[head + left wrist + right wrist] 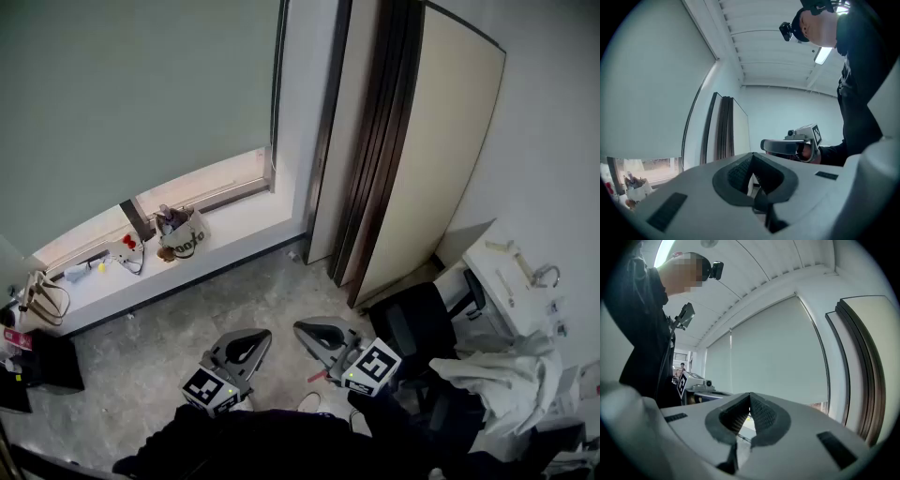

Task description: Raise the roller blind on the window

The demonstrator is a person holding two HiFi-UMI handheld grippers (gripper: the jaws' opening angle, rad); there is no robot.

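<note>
Your left claw [251,339] and right claw [307,332] at 6 o'clock, both closed and empty, floor [234,300] open toward windowsill [239,223], roller blind [141,94] at 11 o'clock nearly down, bag [184,240] print unreadable

The person wears a dark long-sleeved top [862,93] and a small black camera [789,31] mounted at the head. The left tool [265,334] and right tool [300,328] are pale grey moulded shells with dark grey ribbed pads [761,416] and black rectangular insets. Each carries a white cube [375,364] printed with black square markers.
</note>
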